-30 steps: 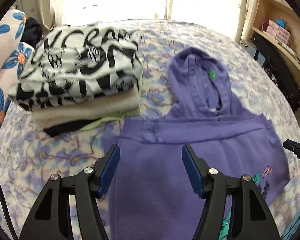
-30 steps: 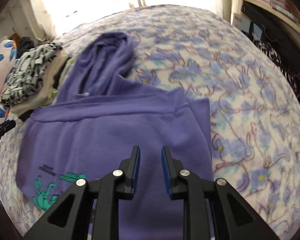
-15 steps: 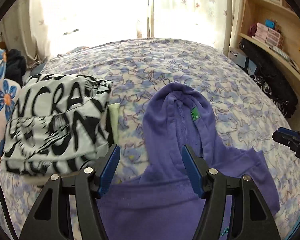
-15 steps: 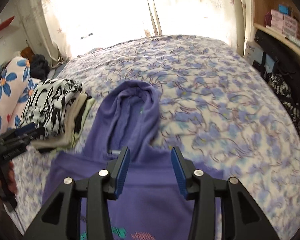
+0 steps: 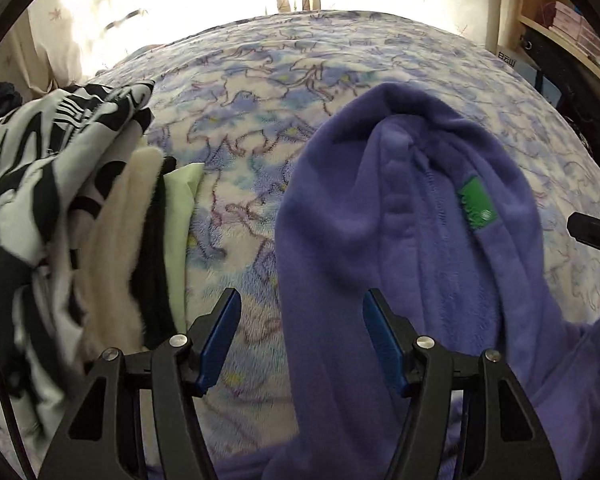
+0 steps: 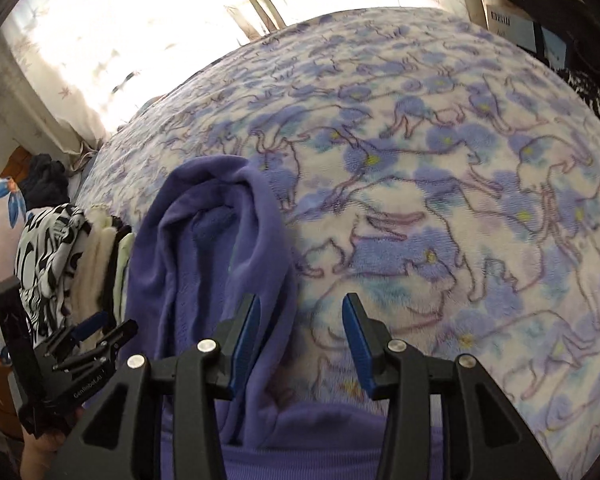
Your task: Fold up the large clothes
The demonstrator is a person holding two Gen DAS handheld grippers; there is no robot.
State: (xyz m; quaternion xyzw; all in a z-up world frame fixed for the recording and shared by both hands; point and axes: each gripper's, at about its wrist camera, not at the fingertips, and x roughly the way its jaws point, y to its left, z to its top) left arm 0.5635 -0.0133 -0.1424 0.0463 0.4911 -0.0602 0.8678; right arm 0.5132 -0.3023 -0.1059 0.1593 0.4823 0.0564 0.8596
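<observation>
A purple hoodie lies on the floral bed, its hood spread flat toward the window; a green label shows inside the hood. It also shows in the right wrist view. My left gripper is open and empty, straddling the hood's left edge. My right gripper is open and empty over the hood's right edge. The left gripper also appears in the right wrist view, beside the hood's left side.
A stack of folded clothes, topped by a black-and-white print, sits left of the hoodie. The floral blanket covers the bed. Curtains hang behind. A wooden shelf stands at the right.
Both grippers have moved forward from the hoodie's body up to its hood. The right gripper has opened from nearly shut. The left gripper has stayed open.
</observation>
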